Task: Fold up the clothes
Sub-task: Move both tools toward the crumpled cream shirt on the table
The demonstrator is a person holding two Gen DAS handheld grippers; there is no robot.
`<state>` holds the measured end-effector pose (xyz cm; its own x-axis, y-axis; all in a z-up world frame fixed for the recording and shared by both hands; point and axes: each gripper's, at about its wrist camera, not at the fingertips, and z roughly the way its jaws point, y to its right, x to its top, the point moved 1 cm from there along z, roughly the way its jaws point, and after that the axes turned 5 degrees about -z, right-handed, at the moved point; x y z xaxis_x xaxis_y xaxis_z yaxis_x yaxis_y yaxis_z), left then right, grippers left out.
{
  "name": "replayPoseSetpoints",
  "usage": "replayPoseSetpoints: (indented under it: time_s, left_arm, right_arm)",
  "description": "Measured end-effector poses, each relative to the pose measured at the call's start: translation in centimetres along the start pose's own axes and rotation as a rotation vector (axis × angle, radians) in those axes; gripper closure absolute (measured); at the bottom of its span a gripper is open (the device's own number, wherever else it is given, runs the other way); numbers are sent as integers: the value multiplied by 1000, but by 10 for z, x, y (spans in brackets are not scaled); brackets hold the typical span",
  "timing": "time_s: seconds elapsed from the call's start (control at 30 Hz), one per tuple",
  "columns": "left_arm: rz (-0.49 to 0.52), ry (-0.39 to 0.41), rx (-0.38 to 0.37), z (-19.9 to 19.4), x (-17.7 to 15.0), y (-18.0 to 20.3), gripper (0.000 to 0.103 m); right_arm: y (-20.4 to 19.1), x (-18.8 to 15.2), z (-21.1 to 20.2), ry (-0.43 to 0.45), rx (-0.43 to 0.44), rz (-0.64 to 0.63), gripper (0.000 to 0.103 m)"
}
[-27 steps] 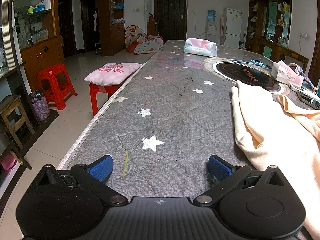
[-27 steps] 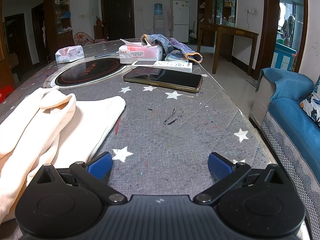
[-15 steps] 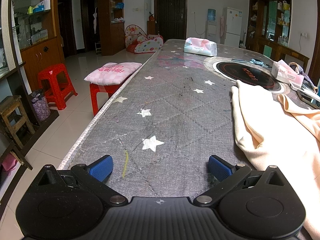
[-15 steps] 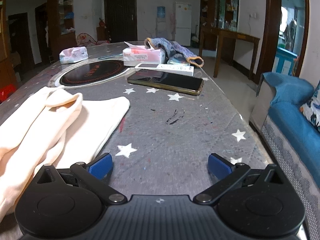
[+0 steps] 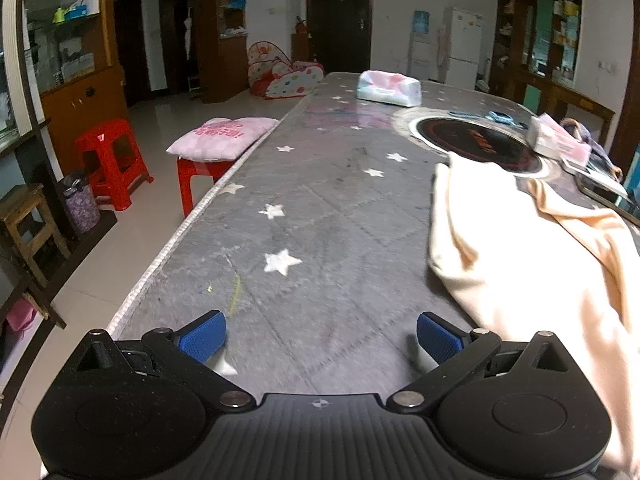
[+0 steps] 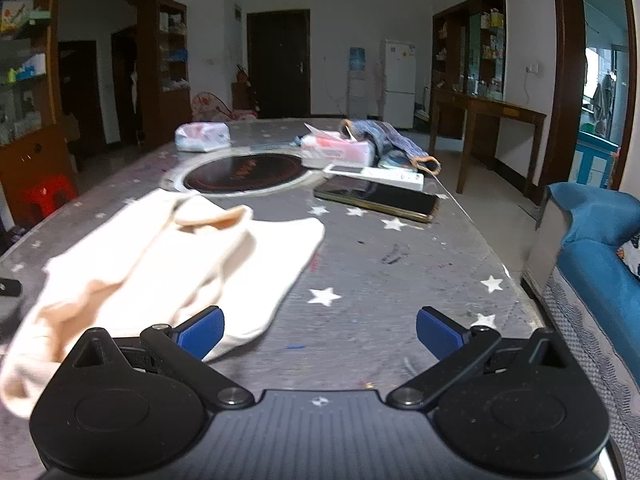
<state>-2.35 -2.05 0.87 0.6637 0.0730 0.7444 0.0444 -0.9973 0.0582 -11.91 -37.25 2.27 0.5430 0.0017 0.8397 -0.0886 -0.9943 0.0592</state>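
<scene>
A cream garment (image 5: 532, 256) lies crumpled on the grey star-patterned table (image 5: 320, 200). In the left wrist view it lies to the right of my left gripper (image 5: 320, 338), which is open and empty above bare tabletop. In the right wrist view the garment (image 6: 168, 264) lies ahead and to the left, its collar toward the far side. My right gripper (image 6: 320, 332) is open and empty above the table, its left fingertip (image 6: 202, 330) over the garment's near edge.
A round black hotplate (image 6: 244, 170), tissue boxes (image 6: 338, 150), a remote (image 6: 376, 174), a phone (image 6: 376, 200) and a blue cloth (image 6: 384, 140) lie at the table's far end. Red stools (image 5: 112, 160) stand left, a blue sofa (image 6: 596, 248) right.
My right gripper has risen and shifted left, so the garment now lies more ahead of it. My left gripper has lifted and moved slightly. Both stay open.
</scene>
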Motion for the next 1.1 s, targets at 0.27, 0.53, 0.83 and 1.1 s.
replayPoseSetpoints:
  time_s: [0.27,0.53,0.83,1.1]
  left_arm:
    - [28,-22,-15,-19,-10,16,0]
    - [54,-21,-36,-34,-19,24,0]
    - [72,-30,-48,-46,-25,31,0]
    - [98,-33,-54,-56,-29,40,0]
  right_arm:
    - [-16,-3,-25,38,54,8,0]
    - [-30,-8,-37,34,83,5,0]
    - [-38,-11,-49,18,129,33,0]
    - [-48,-13,-55,5,153,21,0]
